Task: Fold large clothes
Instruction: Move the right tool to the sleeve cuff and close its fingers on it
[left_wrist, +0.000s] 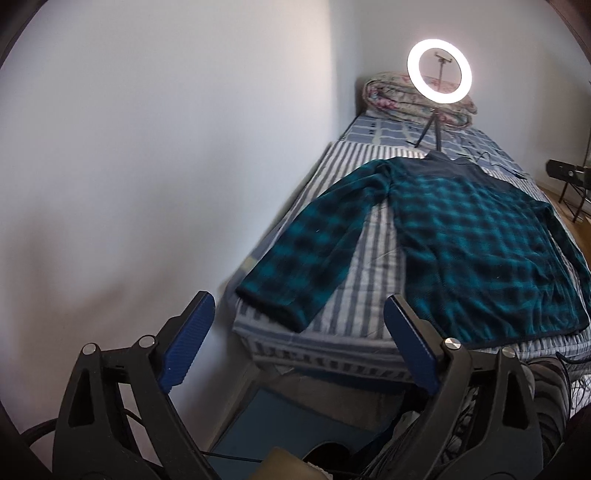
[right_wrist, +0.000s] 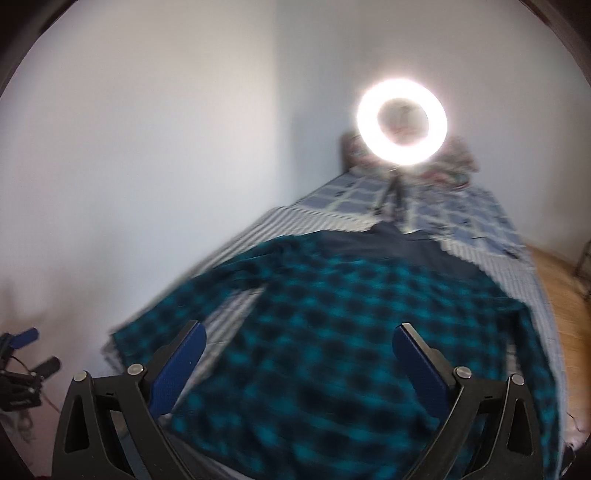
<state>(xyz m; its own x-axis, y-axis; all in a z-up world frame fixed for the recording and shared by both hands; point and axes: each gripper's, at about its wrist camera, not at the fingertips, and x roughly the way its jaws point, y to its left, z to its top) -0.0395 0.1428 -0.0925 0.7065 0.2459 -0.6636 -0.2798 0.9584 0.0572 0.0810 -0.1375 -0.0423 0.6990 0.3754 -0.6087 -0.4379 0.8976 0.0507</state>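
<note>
A teal-and-black plaid fleece shirt (left_wrist: 480, 240) with a dark navy yoke and collar lies flat on the striped bed cover (left_wrist: 369, 295), collar towards the far end. Its left sleeve (left_wrist: 306, 251) stretches out to the bed's near left corner. My left gripper (left_wrist: 298, 301) hovers open just short of the sleeve cuff, with nothing between its blue pads. In the blurred right wrist view, my right gripper (right_wrist: 300, 328) stands open above the shirt (right_wrist: 332, 332) body, holding nothing. The left gripper (right_wrist: 35, 350) shows at that view's far left edge.
A lit ring light (left_wrist: 439, 72) on a small tripod stands at the far end of the bed, in front of a folded floral quilt (left_wrist: 384, 96). A white wall (left_wrist: 147, 147) runs along the left. Wooden floor (right_wrist: 561, 295) and a black stand (left_wrist: 569, 177) lie to the right.
</note>
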